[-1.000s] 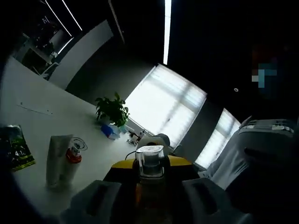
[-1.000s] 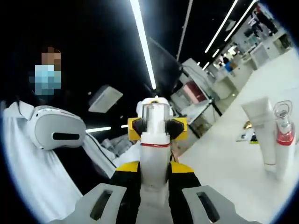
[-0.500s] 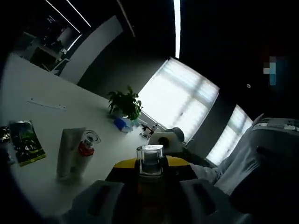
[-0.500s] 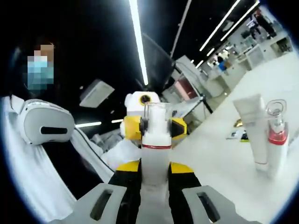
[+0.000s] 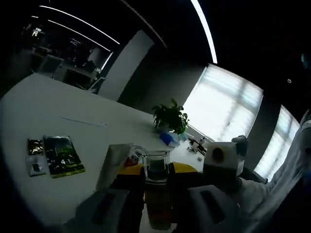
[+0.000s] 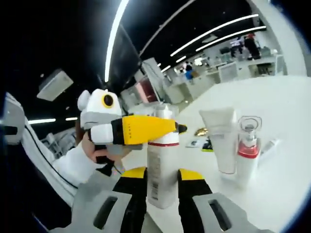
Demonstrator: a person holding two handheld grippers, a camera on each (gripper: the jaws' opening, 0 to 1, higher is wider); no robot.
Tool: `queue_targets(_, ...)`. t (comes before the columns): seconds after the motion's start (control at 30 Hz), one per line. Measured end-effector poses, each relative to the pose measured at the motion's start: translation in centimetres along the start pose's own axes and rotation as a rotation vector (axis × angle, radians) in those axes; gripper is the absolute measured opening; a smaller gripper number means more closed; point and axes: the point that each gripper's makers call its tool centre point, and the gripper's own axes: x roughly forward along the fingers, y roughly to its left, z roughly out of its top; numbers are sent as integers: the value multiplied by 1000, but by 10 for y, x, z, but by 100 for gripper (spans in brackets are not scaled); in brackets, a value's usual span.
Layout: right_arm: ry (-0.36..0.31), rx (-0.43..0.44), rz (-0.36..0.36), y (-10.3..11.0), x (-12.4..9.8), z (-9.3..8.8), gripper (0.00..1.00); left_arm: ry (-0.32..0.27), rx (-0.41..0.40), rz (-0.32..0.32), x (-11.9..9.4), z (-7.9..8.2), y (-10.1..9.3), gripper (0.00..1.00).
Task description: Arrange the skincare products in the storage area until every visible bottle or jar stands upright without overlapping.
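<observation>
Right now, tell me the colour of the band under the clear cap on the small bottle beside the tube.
Red. The band on the small bottle shows best in the right gripper view.

My right gripper (image 6: 161, 191) is showing yellow-and-black fingers (image 6: 133, 194) around a white bottle (image 6: 160, 170) that is wearing a thin red band under its clear cap. My left gripper (image 6: 141, 130) is showing up yellow, white and black. On the white table (image 6: 286, 145), a white tube (image 6: 221, 141) is standing beside a clear-capped bottle with a red collar (image 6: 247, 155). My left fingers (image 5: 129, 204) are gripping an amber, clear-capped bottle (image 5: 158, 194). Toward the table's left edge, a green-and-black printed packet (image 5: 62, 156) is lying.
</observation>
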Motion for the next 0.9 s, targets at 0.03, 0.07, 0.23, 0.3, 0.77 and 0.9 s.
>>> queue_targets(0.03, 0, -36, -27, -4, 2, 2, 20, -7, 6, 18, 1, 1, 1, 15)
queue_targets(0.07, 6, -71, -72, -7, 3, 3, 20, -14, 31, 35, 1, 3, 2, 15)
queue_targets(0.23, 42, -209, -159, -13, 10, 4, 20, -39, 113, 110, 2, 6, 5, 15)
queue_targets(0.3, 50, -249, -201, -17, 14, 6, 20, -50, 112, 122, 2, 7, 5, 15)
queue_targets(0.77, 8, -243, 13, -1, -8, 5, 14, 1, 124, -131, -4, 5, -27, 17)
queue_targets(0.9, 12, -219, 156, 15, -17, -1, 14, 49, 169, -267, -9, -2, -44, 19)
